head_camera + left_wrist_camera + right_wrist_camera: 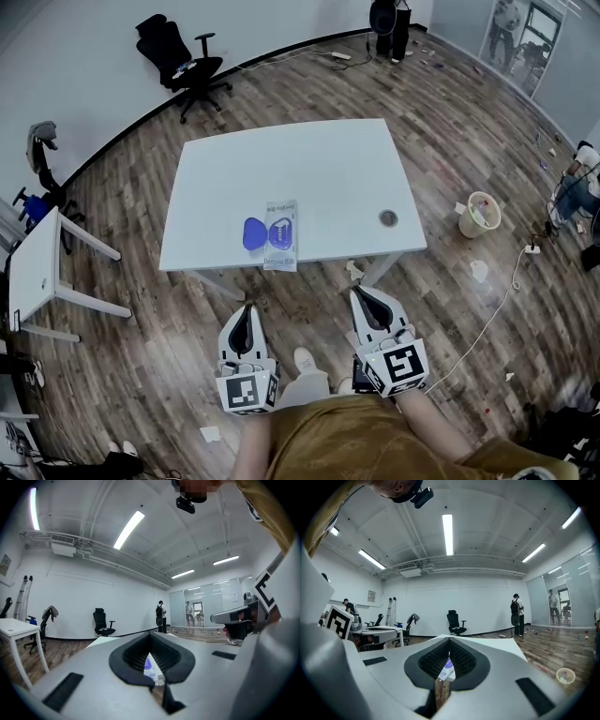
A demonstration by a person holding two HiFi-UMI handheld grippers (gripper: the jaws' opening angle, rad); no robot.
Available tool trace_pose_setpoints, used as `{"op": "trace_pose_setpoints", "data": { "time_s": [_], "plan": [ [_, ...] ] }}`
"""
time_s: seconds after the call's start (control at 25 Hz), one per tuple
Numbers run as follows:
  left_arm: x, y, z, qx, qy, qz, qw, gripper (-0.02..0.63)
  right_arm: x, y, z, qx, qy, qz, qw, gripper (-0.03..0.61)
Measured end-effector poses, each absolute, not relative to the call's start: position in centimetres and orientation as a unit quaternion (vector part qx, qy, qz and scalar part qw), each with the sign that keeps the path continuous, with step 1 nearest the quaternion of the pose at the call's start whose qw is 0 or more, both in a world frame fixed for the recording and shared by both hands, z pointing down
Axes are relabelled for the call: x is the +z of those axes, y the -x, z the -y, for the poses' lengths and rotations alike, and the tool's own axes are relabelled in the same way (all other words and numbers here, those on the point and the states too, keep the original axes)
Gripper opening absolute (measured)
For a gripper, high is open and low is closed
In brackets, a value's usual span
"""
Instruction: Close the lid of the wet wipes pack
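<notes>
The wet wipes pack (282, 235) lies flat near the front edge of the white table (309, 169). Its blue oval lid (254, 233) is flipped open to the pack's left and rests on the tabletop. My left gripper (248, 307) and right gripper (359, 292) hang side by side close to my body, below and in front of the table edge, well apart from the pack. Both are shut on nothing, jaws meeting at the tips. A sliver of the pack (149, 665) shows through the left jaws, and the same pack (446, 670) through the right jaws.
A round cable hole (388, 218) sits at the table's right. A pale waste bin (479, 214) stands on the wood floor to the right, a black office chair (183, 61) behind the table, a small white table (37, 267) at the left. People stand far off.
</notes>
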State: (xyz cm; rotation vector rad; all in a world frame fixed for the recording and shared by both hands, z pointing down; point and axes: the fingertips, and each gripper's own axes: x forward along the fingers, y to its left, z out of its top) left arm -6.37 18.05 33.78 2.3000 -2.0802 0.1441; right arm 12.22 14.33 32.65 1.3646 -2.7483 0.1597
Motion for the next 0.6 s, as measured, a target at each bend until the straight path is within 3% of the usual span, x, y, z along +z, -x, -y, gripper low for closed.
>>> {"op": "trace_pose_setpoints", "data": {
  "time_s": [0.6],
  "plan": [
    [36.0, 15.8, -11.9, 0.077, -0.725, 0.684, 0.021, -0.005, 33.4, -4.9, -7.9, 0.053, -0.448, 0.89, 0.06, 0.006]
  ]
}}
